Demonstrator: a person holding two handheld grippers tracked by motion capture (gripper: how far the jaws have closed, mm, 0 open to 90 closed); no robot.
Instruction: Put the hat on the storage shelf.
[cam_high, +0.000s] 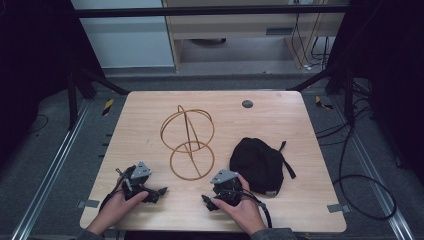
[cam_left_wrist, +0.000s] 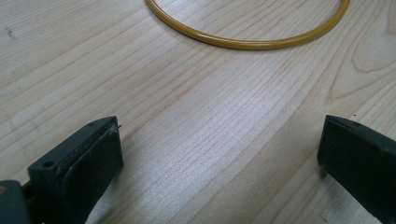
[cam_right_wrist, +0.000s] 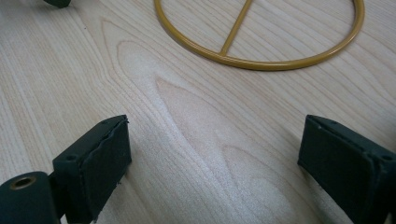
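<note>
Near edge of the tabletop (cam_high: 150, 220): two hands w/ grippers, both resting low on the wood. Left hand (cam_high: 116, 209) sits toward the near-left corner and holds the left gripper (cam_high: 161, 191), jaws pointing right along the near edge. In the left gripper view its jaws stand wide apart w/ bare wood between them, nothing gripped. Right hand (cam_high: 246, 210) is near the middle of the near edge, holding the right gripper (cam_high: 206, 202), tips pointing left toward the other gripper. In the right gripper view its jaws are also spread wide, nothing between them but wood grain. Grey three-cornered plate (cam_high: 140, 170) tops the left unit; the right one has a similar plate.

Just beyond both grippers, mid-table: a gold wire frame (cam_high: 188, 139), apart from both. Its flat base ring lies on the wood, w/ a straight bar across it; upright hoops rise from it toward the far edge. Each gripper view shows the ring's near arc ahead of the jaws, not touching them.

Right of the frame, beside the right hand: a black cap (cam_high: 257, 162), probably crown up, though it's too dark to be sure; strap trails toward the right edge.

Far edge, right of centre: small grey round plug (cam_high: 247, 104) in the tabletop.
</note>
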